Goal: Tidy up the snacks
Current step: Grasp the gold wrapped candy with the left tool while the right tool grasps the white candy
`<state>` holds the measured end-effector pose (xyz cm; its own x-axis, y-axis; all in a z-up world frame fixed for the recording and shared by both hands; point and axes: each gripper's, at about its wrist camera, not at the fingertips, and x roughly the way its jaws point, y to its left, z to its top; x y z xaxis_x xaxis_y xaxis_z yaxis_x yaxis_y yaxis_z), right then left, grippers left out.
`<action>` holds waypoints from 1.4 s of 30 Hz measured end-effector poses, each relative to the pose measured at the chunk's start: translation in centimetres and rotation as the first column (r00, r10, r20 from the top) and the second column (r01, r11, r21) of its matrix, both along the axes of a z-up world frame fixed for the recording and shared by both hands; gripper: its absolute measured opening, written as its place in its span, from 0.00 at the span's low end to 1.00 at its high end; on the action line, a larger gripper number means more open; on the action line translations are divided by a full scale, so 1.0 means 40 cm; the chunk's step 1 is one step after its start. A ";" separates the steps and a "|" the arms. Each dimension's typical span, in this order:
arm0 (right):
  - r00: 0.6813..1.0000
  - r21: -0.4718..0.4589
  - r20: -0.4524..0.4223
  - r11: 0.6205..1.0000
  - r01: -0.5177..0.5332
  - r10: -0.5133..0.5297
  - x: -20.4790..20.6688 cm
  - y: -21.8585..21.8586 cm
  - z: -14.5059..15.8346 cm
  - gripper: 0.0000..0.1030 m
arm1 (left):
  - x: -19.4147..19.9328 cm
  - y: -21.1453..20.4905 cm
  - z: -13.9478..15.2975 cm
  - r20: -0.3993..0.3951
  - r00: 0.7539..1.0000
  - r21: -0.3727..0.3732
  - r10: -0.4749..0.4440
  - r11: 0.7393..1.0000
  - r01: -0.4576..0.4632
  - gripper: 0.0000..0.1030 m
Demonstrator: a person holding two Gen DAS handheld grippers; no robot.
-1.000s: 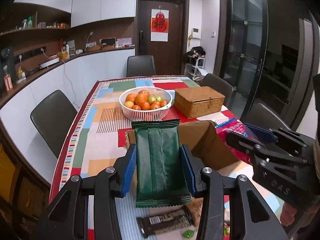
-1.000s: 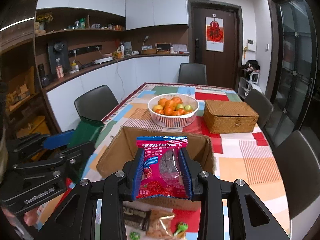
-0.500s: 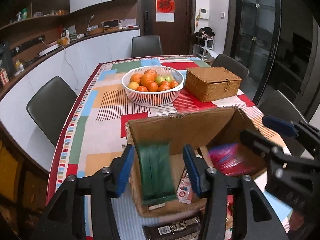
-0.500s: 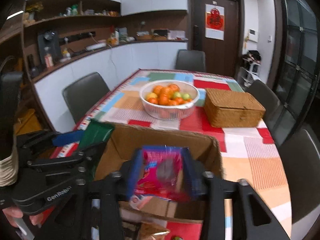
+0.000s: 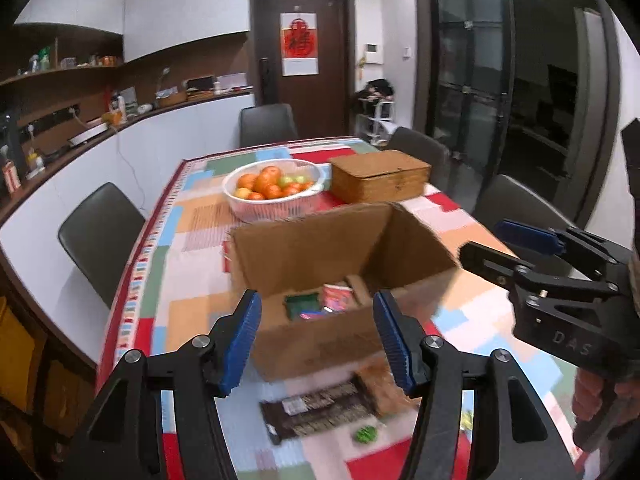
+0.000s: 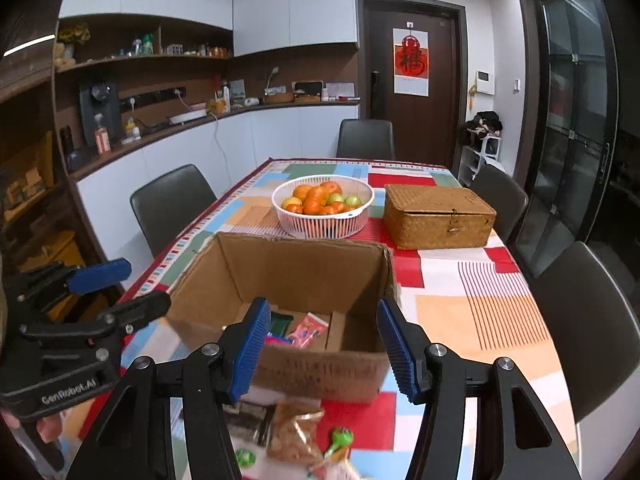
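An open cardboard box [image 5: 320, 252] [image 6: 296, 264] stands on the table before both grippers. A green packet [image 5: 301, 305] [image 6: 280, 323] and a pink-red packet [image 5: 338, 298] [image 6: 308, 330] lie inside it. My left gripper [image 5: 318, 342] is open and empty, just in front of the box. My right gripper [image 6: 320, 346] is open and empty above the box's near wall. A dark bar packet [image 5: 320, 410], a brown snack bag [image 6: 294, 428] and small green candies [image 6: 340, 438] lie on the table in front of the box.
A white basket of oranges and green fruit [image 6: 323, 205] and a lidded wicker box [image 6: 438, 216] stand behind the cardboard box on the patchwork tablecloth [image 6: 472, 292]. Dark chairs [image 6: 170, 204] surround the table. A counter runs along the left wall.
Both grippers opened and let go: the green packet and the pink-red packet dropped into the box. Both grippers then drew back and up from the box.
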<state>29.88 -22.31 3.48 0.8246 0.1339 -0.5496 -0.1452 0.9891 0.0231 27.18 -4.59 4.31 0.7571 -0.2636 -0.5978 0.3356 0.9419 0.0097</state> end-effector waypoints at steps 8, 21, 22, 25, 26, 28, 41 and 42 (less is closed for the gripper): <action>0.999 -0.040 0.022 0.999 -0.024 0.025 -0.140 -0.030 -0.006 0.55 | -0.128 -0.058 -0.025 0.005 0.996 0.018 -0.091 0.996 0.091 0.55; 0.995 -0.085 -0.087 0.995 -0.057 0.049 -0.284 -0.076 -0.112 0.55 | -0.248 -0.128 -0.141 -0.078 0.978 0.033 -0.192 0.980 0.195 0.55; 0.994 -0.086 -0.101 0.995 -0.057 0.048 -0.289 -0.080 -0.124 0.55 | -0.254 -0.133 -0.155 -0.089 0.977 0.039 -0.195 0.979 0.199 0.55; 0.990 -0.093 -0.134 0.994 -0.056 0.043 -0.307 -0.091 -0.160 0.55 | -0.268 -0.142 -0.192 -0.123 0.972 0.034 -0.200 0.978 0.206 0.55; 0.988 -0.092 -0.146 0.994 -0.056 0.042 -0.313 -0.096 -0.173 0.55 | -0.271 -0.146 -0.208 -0.140 0.969 0.034 -0.203 0.977 0.210 0.55; 0.984 -0.091 -0.172 0.994 -0.060 0.044 -0.321 -0.099 -0.197 0.55 | -0.274 -0.151 -0.228 -0.166 0.964 0.031 -0.206 0.976 0.214 0.55; 0.949 -0.087 -0.314 0.994 -0.062 0.032 -0.325 -0.130 -0.331 0.54 | -0.243 -0.178 -0.348 -0.280 0.939 0.037 -0.198 0.976 0.217 0.55; 0.947 -0.088 -0.320 0.994 -0.063 0.032 -0.322 -0.131 -0.340 0.50 | -0.237 -0.179 -0.357 -0.289 0.937 0.035 -0.198 0.976 0.217 0.55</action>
